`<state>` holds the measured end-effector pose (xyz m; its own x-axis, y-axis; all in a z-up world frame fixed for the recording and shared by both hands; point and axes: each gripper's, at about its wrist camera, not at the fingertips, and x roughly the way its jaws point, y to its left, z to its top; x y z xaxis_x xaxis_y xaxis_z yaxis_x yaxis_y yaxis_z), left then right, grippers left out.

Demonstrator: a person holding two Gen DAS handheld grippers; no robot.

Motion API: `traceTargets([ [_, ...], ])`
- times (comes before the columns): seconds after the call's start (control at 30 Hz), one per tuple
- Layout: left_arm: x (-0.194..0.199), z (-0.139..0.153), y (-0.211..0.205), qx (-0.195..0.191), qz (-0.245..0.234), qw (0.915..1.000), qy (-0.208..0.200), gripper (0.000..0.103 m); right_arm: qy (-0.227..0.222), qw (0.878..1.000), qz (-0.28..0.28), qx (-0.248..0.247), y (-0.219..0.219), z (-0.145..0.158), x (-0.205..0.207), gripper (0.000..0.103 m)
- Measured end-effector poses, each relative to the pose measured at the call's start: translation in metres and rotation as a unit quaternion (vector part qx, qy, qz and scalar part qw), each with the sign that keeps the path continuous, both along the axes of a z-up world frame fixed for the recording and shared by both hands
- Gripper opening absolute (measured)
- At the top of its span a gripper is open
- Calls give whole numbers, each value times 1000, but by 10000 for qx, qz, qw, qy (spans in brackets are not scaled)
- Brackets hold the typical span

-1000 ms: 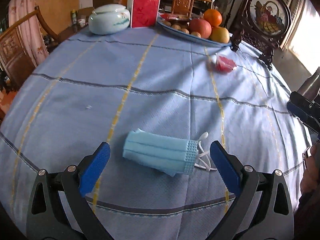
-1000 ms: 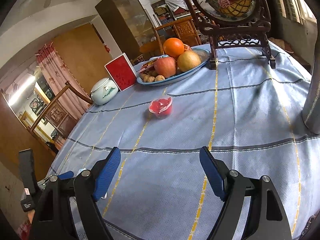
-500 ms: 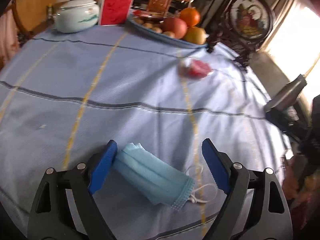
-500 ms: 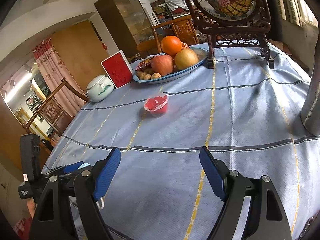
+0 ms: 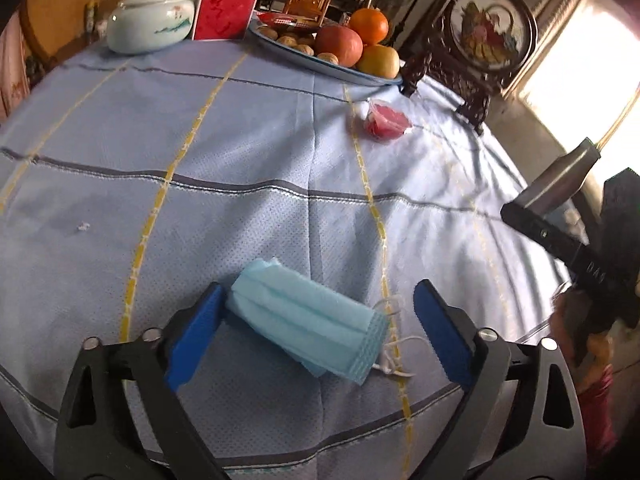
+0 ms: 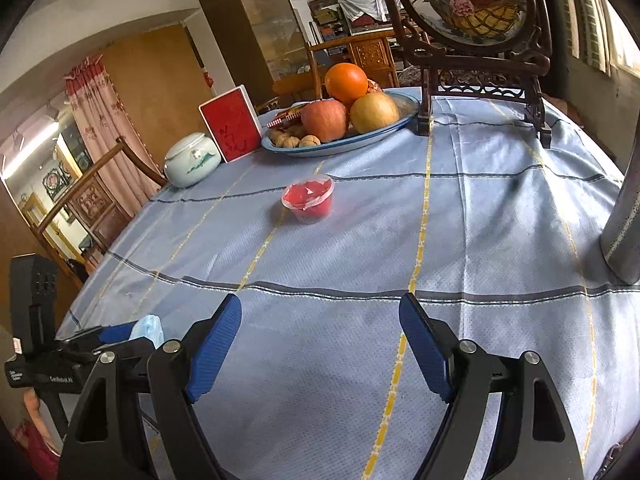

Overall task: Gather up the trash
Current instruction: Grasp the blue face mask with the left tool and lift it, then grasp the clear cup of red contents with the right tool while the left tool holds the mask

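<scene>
A folded light-blue face mask (image 5: 308, 322) with white ear loops lies on the blue tablecloth near the table's front edge. My left gripper (image 5: 320, 332) is open and straddles it; the left pad (image 5: 196, 336) touches the mask's end. The mask also shows in the right wrist view (image 6: 149, 328), beside the left gripper at the far left. A small clear cup with red contents (image 5: 385, 121) sits mid-table; in the right wrist view this cup (image 6: 309, 199) stands well ahead of my open, empty right gripper (image 6: 320, 354).
A fruit plate (image 6: 360, 138), a red card (image 6: 232, 130) and a white lidded jar (image 6: 192, 159) stand at the far side. A carved wooden screen (image 6: 476, 40) stands at the back right. A metal cylinder (image 6: 624, 220) is at the right edge.
My left gripper has moved forward over the mask, so the mask now lies between the fingers and touches the left pad. The right gripper has stayed nearly still.
</scene>
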<state>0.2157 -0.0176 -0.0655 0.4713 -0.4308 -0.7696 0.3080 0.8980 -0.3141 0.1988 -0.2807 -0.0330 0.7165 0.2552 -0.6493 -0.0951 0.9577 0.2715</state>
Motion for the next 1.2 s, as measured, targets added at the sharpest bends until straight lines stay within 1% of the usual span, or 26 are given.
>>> traceTargets([
  [0.03, -1, 0, -1, 116, 4, 9999, -64, 73, 1, 10000, -2, -14, 0, 0, 0, 80],
  [0.07, -2, 0, -4, 187, -40, 9998, -97, 67, 0, 10000, -10, -27, 0, -1, 1, 80],
  [0.1, -2, -1, -4, 186, -70, 9997, -114, 65, -6, 10000, -24, -36, 0, -1, 1, 80],
  [0.13, -2, -1, -4, 158, -117, 9997, -114, 57, -16, 10000, -37, -49, 0, -1, 0, 78],
  [0.17, -3, -1, -6, 136, -178, 9997, -106, 51, -22, 10000, -38, -58, 0, -1, 0, 76],
  [0.23, -4, 0, -7, 171, -186, 9995, -170, 47, -18, 10000, -26, -45, -1, -1, 0, 68],
  [0.27, -4, 3, -5, 155, -151, 9994, -256, 46, -10, 10000, -17, -32, -1, -2, 1, 67],
  [0.33, -5, 9, 0, 90, -48, 9991, -406, 46, 22, 10000, 28, -19, 0, -3, 1, 59],
  [0.43, -4, 18, 14, -40, 261, 9980, -571, 46, 52, 9999, 104, -20, 2, -5, 2, 58],
  [0.47, -2, 19, 21, -47, 429, 9973, -597, 46, 52, 9999, 141, -28, 4, -6, 3, 58],
  [0.6, 6, 18, 39, -42, 846, 9951, -512, 46, 232, 9993, 265, -144, 17, -7, 22, 58],
  [0.63, 8, 16, 41, -73, 884, 9950, -452, 46, 299, 9987, 307, -284, 24, -4, 33, 59],
  [0.67, 10, 13, 44, -120, 931, 9949, -368, 46, 323, 9981, 301, -421, 31, -1, 45, 62],
  [0.7, 11, 12, 45, -137, 952, 9949, -318, 46, 310, 9980, 279, -480, 36, 3, 54, 68],
  [0.73, 12, 10, 46, -143, 972, 9948, -266, 46, 277, 9982, 235, -479, 40, 7, 66, 76],
  [0.8, 15, 7, 46, -130, 998, 9948, -171, 46, 177, 9992, 85, -356, 46, 11, 88, 84],
  [0.9, 20, 4, 42, -71, 992, 9950, -79, 46, 215, 9995, -31, -235, 52, 7, 112, 85],
  [1.0, 20, 3, 40, -30, 968, 9953, -68, 46, 271, 9989, -178, -332, 58, -7, 132, 85],
  [1.07, 20, 1, 39, -19, 933, 9956, -40, 46, 289, 9988, -219, -315, 57, -14, 137, 85],
  [1.17, 22, -1, 35, -60, 833, 9965, 43, 46, 440, 9982, -261, -309, 50, -27, 144, 85],
  [1.2, 22, -1, 33, -61, 805, 9967, 56, 46, 475, 9984, -259, -191, 46, -27, 146, 85],
])
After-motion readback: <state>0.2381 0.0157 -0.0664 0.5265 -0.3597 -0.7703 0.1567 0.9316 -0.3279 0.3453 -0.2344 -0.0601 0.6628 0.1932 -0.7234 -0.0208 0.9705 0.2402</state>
